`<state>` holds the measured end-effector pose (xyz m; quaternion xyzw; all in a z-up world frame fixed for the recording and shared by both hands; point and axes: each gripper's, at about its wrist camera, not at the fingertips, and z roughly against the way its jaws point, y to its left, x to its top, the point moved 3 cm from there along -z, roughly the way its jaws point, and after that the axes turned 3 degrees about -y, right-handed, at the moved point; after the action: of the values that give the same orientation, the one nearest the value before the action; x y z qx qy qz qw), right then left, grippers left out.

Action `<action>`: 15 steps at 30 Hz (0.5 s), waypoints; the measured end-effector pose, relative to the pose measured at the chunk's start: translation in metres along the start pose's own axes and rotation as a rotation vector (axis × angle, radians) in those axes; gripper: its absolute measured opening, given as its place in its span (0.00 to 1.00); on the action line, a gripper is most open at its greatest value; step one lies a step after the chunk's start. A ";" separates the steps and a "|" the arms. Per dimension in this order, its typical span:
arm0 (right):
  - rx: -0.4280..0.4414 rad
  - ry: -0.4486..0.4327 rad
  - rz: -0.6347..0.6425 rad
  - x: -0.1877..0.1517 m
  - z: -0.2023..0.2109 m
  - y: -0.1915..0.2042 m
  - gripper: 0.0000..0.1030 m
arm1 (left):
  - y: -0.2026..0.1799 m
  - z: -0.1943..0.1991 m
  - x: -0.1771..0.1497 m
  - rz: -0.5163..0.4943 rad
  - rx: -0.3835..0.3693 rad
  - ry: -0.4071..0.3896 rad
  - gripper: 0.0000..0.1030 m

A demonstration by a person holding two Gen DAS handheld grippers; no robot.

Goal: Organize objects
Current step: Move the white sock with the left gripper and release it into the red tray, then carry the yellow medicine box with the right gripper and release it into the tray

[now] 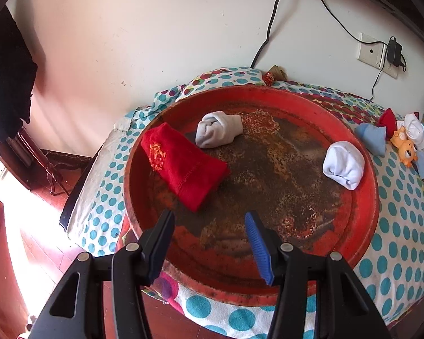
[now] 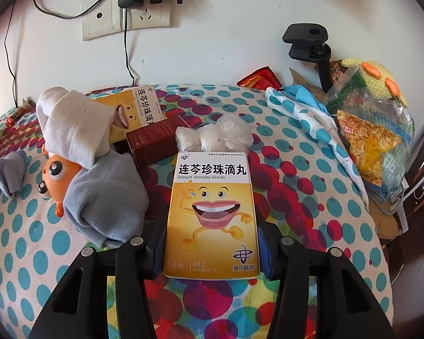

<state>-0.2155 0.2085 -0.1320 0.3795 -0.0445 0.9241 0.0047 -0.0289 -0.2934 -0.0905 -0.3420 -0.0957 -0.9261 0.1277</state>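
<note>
In the left wrist view a round, rusty red tray [image 1: 369, 197] lies on the dotted bedspread. It holds a rolled red sock [image 1: 181, 166], a rolled grey sock [image 1: 219, 130] and a rolled white sock [image 1: 343, 163]. My left gripper [image 1: 209, 216] hovers open over the tray's near part with nothing between its fingers. In the right wrist view my right gripper [image 2: 212, 223] is shut on a yellow medicine box [image 2: 212, 212], held upright above the bedspread. A second yellow box [image 2: 144, 110] and a dark red box [image 2: 155, 144] lie behind it.
Right of the tray lie a blue sock [image 1: 371, 138], an orange toy [image 1: 404, 144] and a white sock [image 1: 414, 132]. Near my right gripper are a grey sock [image 2: 107, 203], a white sock [image 2: 73, 124], a plastic wrap bundle [image 2: 214, 135] and a bag of knitted things [image 2: 367, 130]. The wall is close behind.
</note>
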 end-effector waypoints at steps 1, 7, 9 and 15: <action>0.003 -0.010 -0.004 0.001 0.005 -0.002 0.46 | 0.002 0.000 -0.001 0.011 -0.005 0.004 0.52; 0.080 -0.096 0.056 0.005 0.057 0.037 0.46 | 0.016 0.002 -0.005 0.095 -0.064 0.013 0.52; 0.131 -0.116 0.091 0.009 0.073 0.060 0.46 | 0.018 0.003 -0.006 0.105 -0.056 0.017 0.52; 0.310 -0.119 0.221 0.001 0.110 0.149 0.46 | 0.025 0.000 -0.008 0.119 -0.047 0.030 0.52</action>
<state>-0.1455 0.0508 -0.0647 0.4226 0.0566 0.8906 -0.1581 -0.0155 -0.3162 -0.0940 -0.3358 -0.0516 -0.9239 0.1760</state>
